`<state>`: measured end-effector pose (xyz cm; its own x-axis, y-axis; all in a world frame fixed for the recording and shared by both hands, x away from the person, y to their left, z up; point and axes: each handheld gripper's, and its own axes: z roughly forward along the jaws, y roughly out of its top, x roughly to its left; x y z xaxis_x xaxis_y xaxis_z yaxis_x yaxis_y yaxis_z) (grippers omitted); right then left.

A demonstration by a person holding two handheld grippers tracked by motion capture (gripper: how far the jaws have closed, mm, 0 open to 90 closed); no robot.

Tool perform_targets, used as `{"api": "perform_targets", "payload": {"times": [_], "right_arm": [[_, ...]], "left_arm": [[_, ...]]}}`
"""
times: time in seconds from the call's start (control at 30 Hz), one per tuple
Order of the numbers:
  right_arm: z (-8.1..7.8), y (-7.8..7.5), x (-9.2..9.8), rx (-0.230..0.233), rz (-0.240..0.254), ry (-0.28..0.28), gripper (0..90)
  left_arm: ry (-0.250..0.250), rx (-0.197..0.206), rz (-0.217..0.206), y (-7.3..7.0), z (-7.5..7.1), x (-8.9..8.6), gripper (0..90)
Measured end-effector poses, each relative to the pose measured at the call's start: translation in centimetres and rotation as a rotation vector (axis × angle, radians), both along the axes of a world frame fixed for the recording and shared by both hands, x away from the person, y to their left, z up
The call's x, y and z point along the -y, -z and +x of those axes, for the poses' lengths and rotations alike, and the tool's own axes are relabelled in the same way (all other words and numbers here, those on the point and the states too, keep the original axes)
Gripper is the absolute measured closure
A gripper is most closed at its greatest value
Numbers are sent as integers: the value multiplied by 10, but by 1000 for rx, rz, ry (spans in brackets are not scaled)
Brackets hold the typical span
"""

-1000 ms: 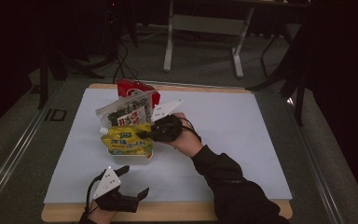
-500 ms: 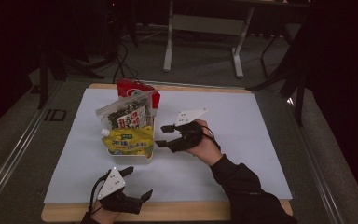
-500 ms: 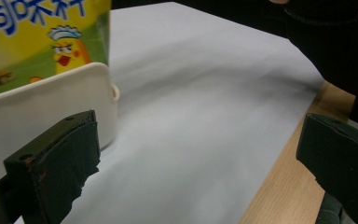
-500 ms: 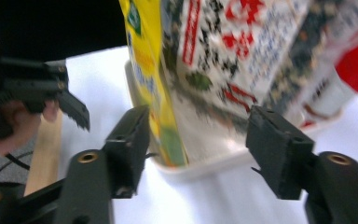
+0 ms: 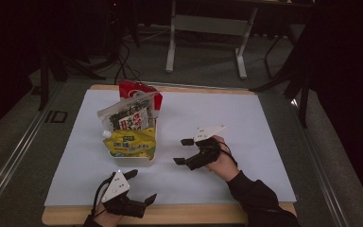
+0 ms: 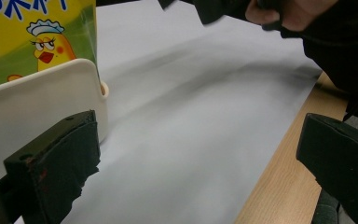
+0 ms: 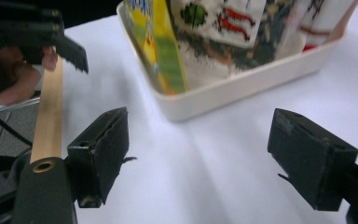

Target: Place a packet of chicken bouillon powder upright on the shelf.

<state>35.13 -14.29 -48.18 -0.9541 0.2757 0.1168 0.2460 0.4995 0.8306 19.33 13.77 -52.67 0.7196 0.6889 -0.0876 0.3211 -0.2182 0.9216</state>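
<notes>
right tool (image 5: 183, 151): jaws just opened wide, nothing between, beside white tray (image 5: 137, 160) | left tool (image 5: 141, 187): wide, empty, near tabletop (image 5: 246, 208) edge | yellow pouch (image 5: 130, 143) in tray

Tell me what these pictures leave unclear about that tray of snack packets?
- Red packet, high view: mostly hidden behind the seaweed packet; its print is too small to read.
- Yellow pouch, left gripper view: cut off by the top and left edges.
- White tray, right gripper view: its floor is hidden by the packets.
- Left hand-held gripper, high view: its hand is cut off by the bottom edge.
</notes>
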Motion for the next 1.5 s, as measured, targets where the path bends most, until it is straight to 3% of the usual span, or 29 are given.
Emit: {"api": "perform_targets", "payload": {"times": [0.27,0.5,0.77,1.13,1.27,1.5], "right_arm": [[-6,21,20,-3,21,15,155],[-12,34,36,-14,-12,34,155],[-19,36,50,-17,-23,30,154],[-28,46,74,-42,-42,77,142],[-30,48,79,-22,-60,86,142],[-32,51,93,-29,-64,116,139]], "left_arm": [[15,-1,9,1,0,1,6],[28,-5,10,3,0,3,6],[39,-7,13,3,0,3,6],[51,-3,19,4,0,5,6],[56,-2,20,4,0,5,6],[57,-1,13,4,-1,5,6]]}}
